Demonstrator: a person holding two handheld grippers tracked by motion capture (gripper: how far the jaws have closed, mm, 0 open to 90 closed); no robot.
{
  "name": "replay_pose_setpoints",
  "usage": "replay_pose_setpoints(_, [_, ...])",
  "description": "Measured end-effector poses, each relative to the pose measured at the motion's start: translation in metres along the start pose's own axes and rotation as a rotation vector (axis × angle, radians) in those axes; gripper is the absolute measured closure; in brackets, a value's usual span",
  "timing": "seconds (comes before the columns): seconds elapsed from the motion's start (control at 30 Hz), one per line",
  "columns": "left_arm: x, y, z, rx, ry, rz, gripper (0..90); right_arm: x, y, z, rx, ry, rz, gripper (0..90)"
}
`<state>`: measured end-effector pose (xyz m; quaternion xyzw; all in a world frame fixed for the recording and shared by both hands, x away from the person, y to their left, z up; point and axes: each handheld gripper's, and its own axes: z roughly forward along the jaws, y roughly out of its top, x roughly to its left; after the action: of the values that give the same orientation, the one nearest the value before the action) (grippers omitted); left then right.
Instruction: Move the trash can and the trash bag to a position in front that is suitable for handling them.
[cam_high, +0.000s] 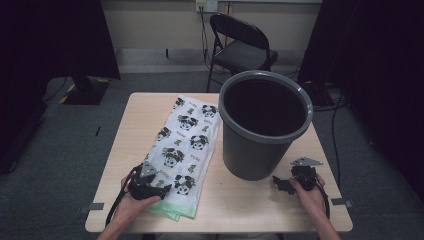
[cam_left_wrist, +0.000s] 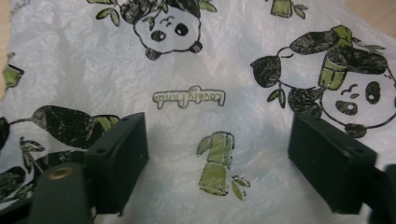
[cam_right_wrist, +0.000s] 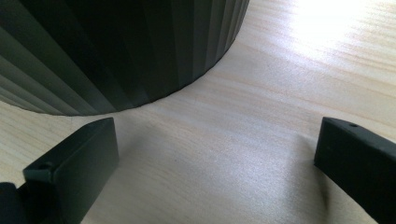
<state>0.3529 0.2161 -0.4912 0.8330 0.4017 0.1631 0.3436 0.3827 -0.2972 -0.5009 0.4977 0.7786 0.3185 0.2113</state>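
The panda-print bag (cam_high: 186, 150) lies flat on the table (cam_high: 235, 200), at nine o'clock from the grey bin (cam_high: 260, 125). The left gripper (cam_high: 150, 177) hovers over the bag's near end, jaws spread wide with nothing between them. At four o'clock from the bin, the right gripper (cam_high: 285, 184) sits wide open over bare wood.

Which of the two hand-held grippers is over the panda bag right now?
The left hand-held gripper: its open jaws hover over the panda-print bag. The right hand-held gripper, also open, is over bare table beside the grey bin.
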Motion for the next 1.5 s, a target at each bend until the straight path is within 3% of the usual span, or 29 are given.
replay_pose_setpoints(0.03, [0.000, 0.000, 0.000, 0.000, 0.000, 0.000, 15.1, 0.000, 0.000, 0.000, 0.000, 0.000, 0.000, 0.0])
replay_pose_setpoints(0.27, [-0.004, 0.011, -0.013, -0.127, -0.045, 0.054, 23.6, 0.000, 0.000, 0.000, 0.000, 0.000, 0.000, 0.0])
replay_pose_setpoints(0.37, [-0.002, 0.021, -0.014, -0.153, -0.068, 0.053, 23.4, 0.000, 0.000, 0.000, 0.000, -0.002, 0.000, 0.0])
replay_pose_setpoints(0.47, [-0.001, 0.028, -0.014, -0.187, -0.064, 0.039, 22.9, 0.000, 0.000, 0.000, 0.000, -0.001, 0.001, 0.0])
replay_pose_setpoints(0.73, [0.013, 0.055, 0.007, -0.161, -0.082, 0.059, 22.4, 0.000, 0.001, 0.001, 0.001, 0.009, -0.009, 0.0])
replay_pose_setpoints(0.77, [0.015, 0.059, 0.012, -0.134, -0.072, 0.089, 22.9, 0.000, 0.001, 0.001, 0.001, 0.010, -0.009, 0.0])
replay_pose_setpoints(0.87, [0.022, 0.065, 0.029, -0.095, -0.086, 0.103, 26.5, 0.000, 0.001, 0.001, 0.000, 0.010, -0.009, 0.0])
replay_pose_setpoints(1.07, [0.031, 0.058, 0.052, -0.036, -0.100, 0.088, 27.5, 0.000, 0.001, 0.001, 0.001, 0.009, -0.008, 0.0])
replay_pose_setpoints(1.17, [0.030, 0.055, 0.057, 0.003, -0.081, 0.133, 28.0, 0.000, 0.001, 0.001, 0.000, 0.009, -0.008, 0.0])
replay_pose_setpoints(1.23, [0.028, 0.054, 0.057, -0.014, -0.077, 0.134, 30.6, 0.000, 0.001, 0.001, 0.001, 0.009, -0.008, 0.0])
replay_pose_setpoints(1.3, [0.024, 0.052, 0.055, -0.028, -0.048, 0.155, 30.7, 0.000, 0.001, 0.001, 0.001, 0.009, -0.008, 0.0])
replay_pose_setpoints(1.37, [0.023, 0.047, 0.054, -0.053, -0.052, 0.158, 31.5, 0.000, 0.001, 0.001, 0.001, 0.009, -0.008, 0.0])
replay_pose_setpoints(1.5, [0.025, 0.040, 0.052, -0.074, -0.092, 0.093, 31.2, 0.000, 0.001, 0.001, 0.001, 0.009, -0.006, 0.0])
